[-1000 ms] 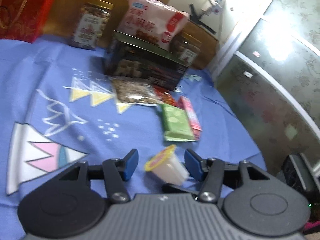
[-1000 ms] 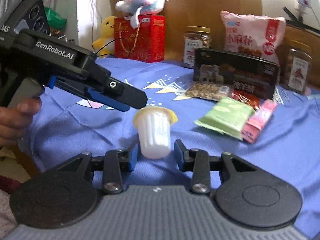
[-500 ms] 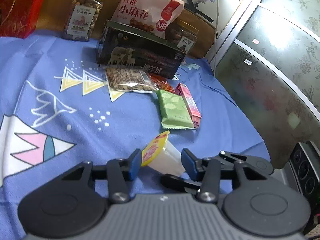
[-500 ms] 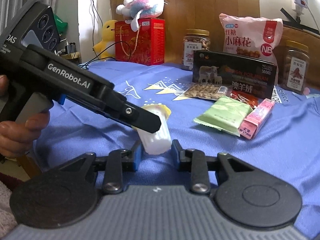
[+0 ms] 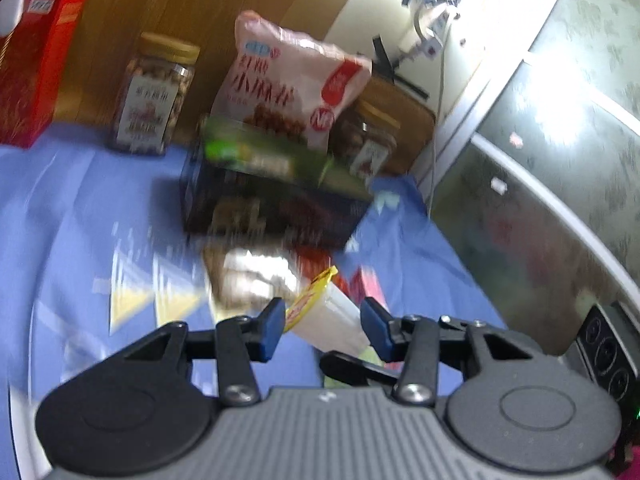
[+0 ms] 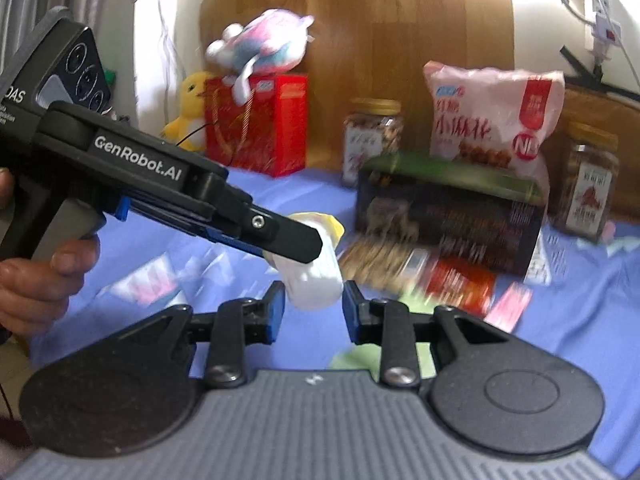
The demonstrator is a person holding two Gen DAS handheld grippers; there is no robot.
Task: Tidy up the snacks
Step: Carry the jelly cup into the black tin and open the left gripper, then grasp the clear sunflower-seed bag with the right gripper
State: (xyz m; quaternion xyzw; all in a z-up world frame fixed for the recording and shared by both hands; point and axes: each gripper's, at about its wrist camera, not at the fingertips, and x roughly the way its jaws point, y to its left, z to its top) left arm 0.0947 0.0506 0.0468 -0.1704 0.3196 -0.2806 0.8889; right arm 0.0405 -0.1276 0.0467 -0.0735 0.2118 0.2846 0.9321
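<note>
Both of my grippers meet on one thing: a small white jelly cup [image 6: 316, 276] with a yellow foil lid. My right gripper [image 6: 314, 306] is clenched on the cup's lower body, one blue pad on each side, its jaws having just been closing onto it. My left gripper [image 5: 322, 326], seen in the right wrist view coming in from 9 o'clock [image 6: 294, 246], takes the lid end. In its own view the cup [image 5: 332, 320] lies between its pads with the lid rim against the left pad [image 5: 270, 332]; whether the right pad presses the wall I cannot tell through the blur, though these jaws have also just been closing around the cup.

The cup's long axis is tilted. In the left view it runs from the lid at 11 o'clock to the base at 5 o'clock; in the right view it stands nearly upright, lid away from me. It appears to hang clear of the blue cloth [image 6: 592, 320].

The dark box [image 6: 448, 224], with the other snacks around it, lies ahead at 1 o'clock from the right gripper, well apart. I judge that the carry goes that way, and that neither hand is nearer, since both are at the cup.
</note>
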